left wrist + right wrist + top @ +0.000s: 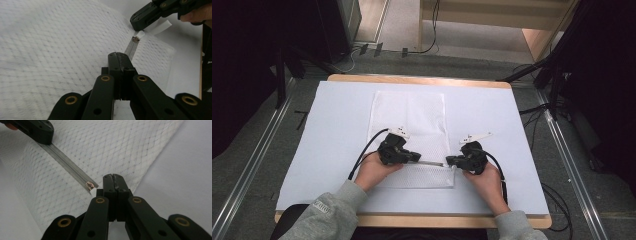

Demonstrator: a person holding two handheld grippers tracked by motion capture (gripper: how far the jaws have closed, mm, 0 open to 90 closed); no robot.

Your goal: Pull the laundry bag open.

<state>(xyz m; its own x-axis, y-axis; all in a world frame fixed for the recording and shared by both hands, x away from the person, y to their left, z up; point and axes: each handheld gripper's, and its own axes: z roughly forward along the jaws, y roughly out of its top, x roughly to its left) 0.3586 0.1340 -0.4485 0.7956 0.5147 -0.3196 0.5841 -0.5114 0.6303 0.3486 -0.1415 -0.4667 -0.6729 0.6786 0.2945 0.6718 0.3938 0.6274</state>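
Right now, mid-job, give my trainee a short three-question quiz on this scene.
1. True or false: the mesh bag lies flat on the table.
2. The zipper runs between: A) the two grippers B) the bag's far corners C) the table's left edge and the bag.
3. What state are the left gripper and right gripper in?

Key: 1 true. 2 A. 3 Both shut, each at one end of the zipper.
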